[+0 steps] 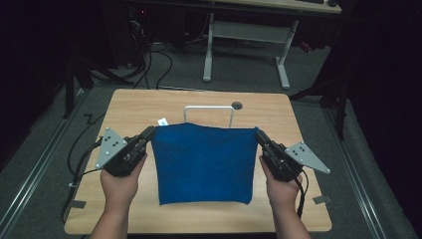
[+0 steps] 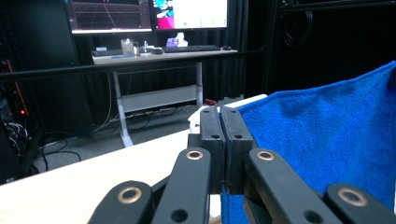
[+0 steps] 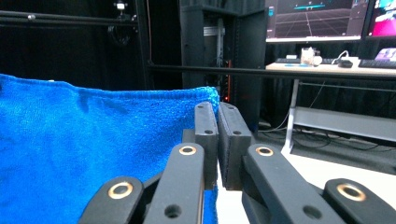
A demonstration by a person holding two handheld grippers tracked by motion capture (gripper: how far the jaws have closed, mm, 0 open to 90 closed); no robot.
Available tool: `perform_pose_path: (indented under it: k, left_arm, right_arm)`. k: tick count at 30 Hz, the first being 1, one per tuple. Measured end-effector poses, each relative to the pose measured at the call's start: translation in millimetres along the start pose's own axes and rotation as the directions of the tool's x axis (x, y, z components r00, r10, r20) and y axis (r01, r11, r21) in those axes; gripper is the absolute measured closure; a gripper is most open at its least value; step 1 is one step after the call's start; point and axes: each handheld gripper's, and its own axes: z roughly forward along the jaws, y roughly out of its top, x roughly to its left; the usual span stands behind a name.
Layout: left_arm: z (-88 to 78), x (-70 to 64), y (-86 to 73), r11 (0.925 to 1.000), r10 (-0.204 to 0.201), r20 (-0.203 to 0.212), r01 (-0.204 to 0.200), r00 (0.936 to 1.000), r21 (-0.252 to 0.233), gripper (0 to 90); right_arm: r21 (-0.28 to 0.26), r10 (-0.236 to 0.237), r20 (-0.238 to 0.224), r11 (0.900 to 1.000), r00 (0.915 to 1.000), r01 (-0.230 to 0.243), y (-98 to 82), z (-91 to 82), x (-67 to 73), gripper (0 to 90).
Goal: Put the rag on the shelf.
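A blue towel (image 1: 203,164) hangs stretched between the two grippers, held up by its top corners over the table (image 1: 124,107). The left gripper (image 1: 148,133) has its fingers (image 2: 212,135) pressed together on the towel's top left corner; in the left gripper view the cloth runs off from the finger tips to the far side, its terry pile fuzzy and its top hem rising away from them. The right gripper (image 1: 259,135) has its fingers (image 3: 205,135) clamped on the top right corner, with the hem starting right at the tips and the nap spreading off beside them. The towel is roughly square, a little narrower at its lower edge, and its top edge is pulled nearly straight from one set of fingers to the other. Its lower edge lies near the table's front, between the two hands; whether it touches the wood I cannot tell.

The table top is pale wood-grain with rounded corners. Just beyond the towel's top edge, midway between the fingers, a white rack (image 1: 209,112) of thin bent rod stands upright as a squared arch. A small white tag (image 1: 162,121) shows just beyond the left fingers. A round dark hole (image 1: 237,105) sits in the wood beyond the rack. Each gripper carries a flat grey three-cornered plate with small holes.
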Motion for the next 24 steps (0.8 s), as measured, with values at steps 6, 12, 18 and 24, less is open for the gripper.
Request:
perform_pose_path:
  k: [6,12,18,24]
  left_arm:
    - [5.0,-5.0,8.2,1.0,-0.003,-0.002,0.003,1.0,-0.002,89.4]
    - [11.4,-3.8,17.4,1.0,0.003,-0.01,-0.003,0.9999,-0.003,89.5]
    - [15.0,1.2,27.6,0.9998,0.01,-0.021,-0.011,0.9997,-0.019,89.5]
    - [21.7,12.3,39.5,0.9991,0.015,-0.038,-0.016,0.9992,-0.039,89.5]
  right_arm:
    - [-0.025,-0.001,0.005,1.0,1.0,0.002,11.3,-1.6,-4.8,88.0]
    - [-0.038,-0.006,0.011,0.999,0.9999,0.006,19.5,0.0,-9.0,88.1]
    - [-0.04,0.002,0.017,0.999,0.9998,-0.001,26.2,6.2,-13.5,88.1]
    - [-0.045,0.001,0.023,0.999,0.9997,0.0,34.7,15.2,-17.5,88.1]
